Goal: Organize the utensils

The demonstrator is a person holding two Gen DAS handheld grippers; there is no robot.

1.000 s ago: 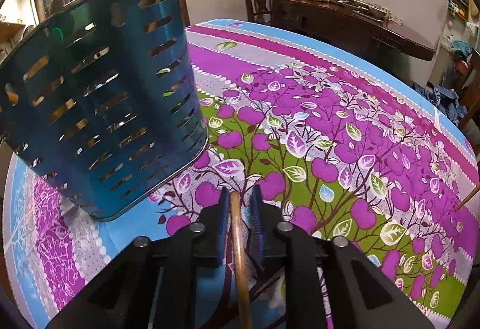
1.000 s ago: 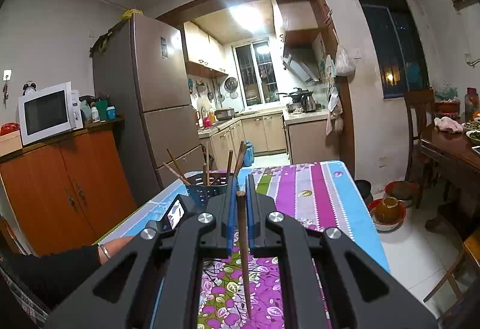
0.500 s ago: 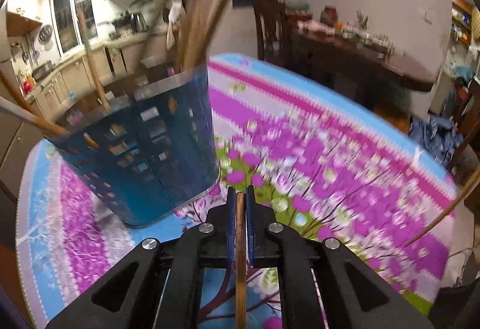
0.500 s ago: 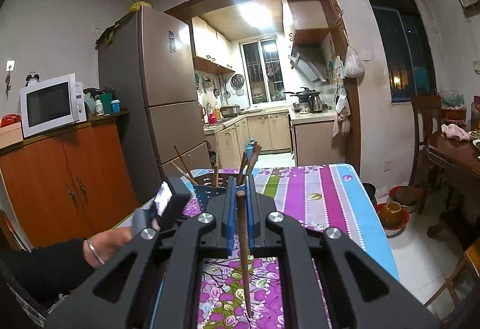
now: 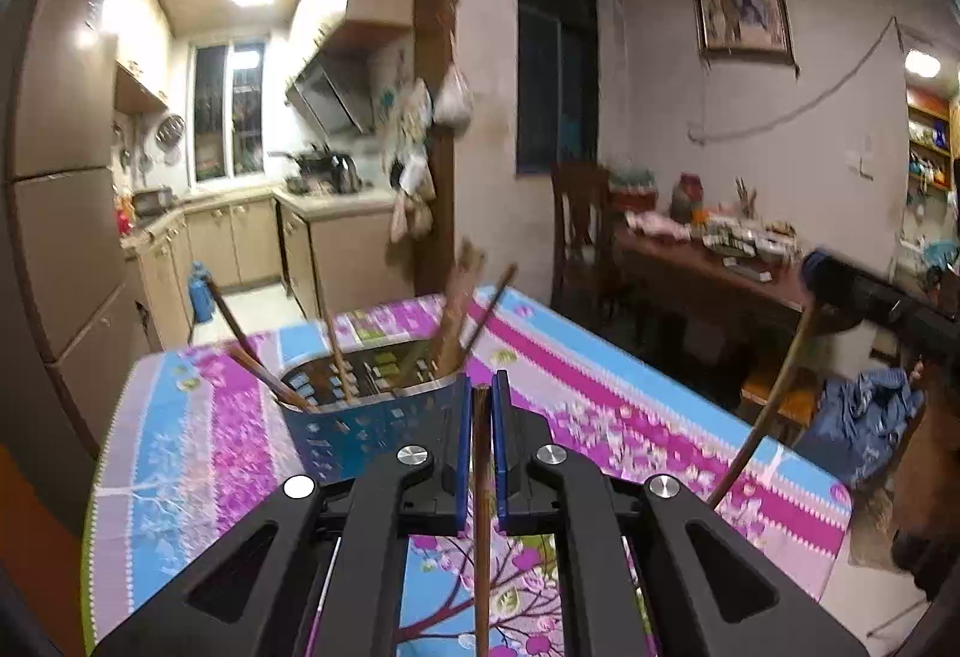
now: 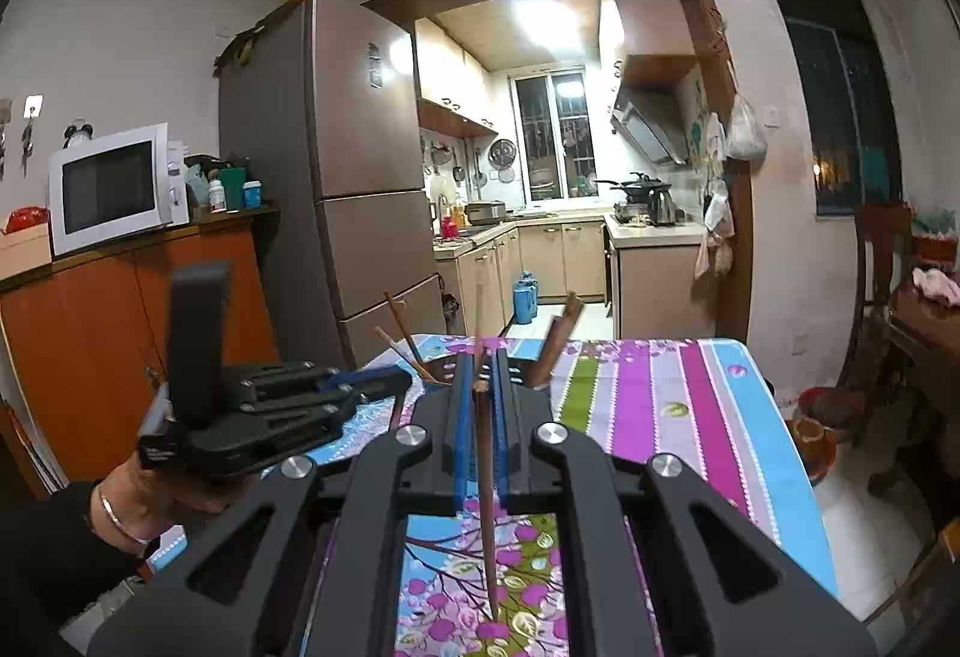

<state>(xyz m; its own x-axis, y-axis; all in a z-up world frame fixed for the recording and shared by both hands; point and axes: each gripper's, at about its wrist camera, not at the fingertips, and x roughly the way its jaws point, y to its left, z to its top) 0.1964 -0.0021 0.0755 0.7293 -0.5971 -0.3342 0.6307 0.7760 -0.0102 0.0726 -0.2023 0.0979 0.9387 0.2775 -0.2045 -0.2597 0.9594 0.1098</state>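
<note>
Left wrist view puts us nearest our own left gripper [image 5: 480, 453], its blue pads pinched tight on a wooden chopstick [image 5: 481, 537] that hangs down past the jaws toward the flowered tablecloth [image 5: 630, 417]. Just beyond the fingertips stands the blue perforated utensil holder [image 5: 372, 429], with several chopsticks already leaning out of it at different angles. Farther right, our right gripper [image 5: 864, 297] shows as a dark shape with its own chopstick [image 5: 762, 417] slanting down over the table edge.

From the right wrist view, the right gripper [image 6: 480, 393] is likewise closed hard on a chopstick [image 6: 487, 507], tip pointing down at the cloth, with the holder mostly hidden behind its fingers and the left gripper [image 6: 360, 387] alongside.

We judge the risks as these. Each stick is held by a narrow pinch near its upper end, so it can pivot or slip if we swing quickly. The leaning sticks crowd the holder's mouth; a descending tip may strike one and be deflected outside, or catch the rim and tip the light holder. Both grippers heading for the same opening could also collide.
</note>
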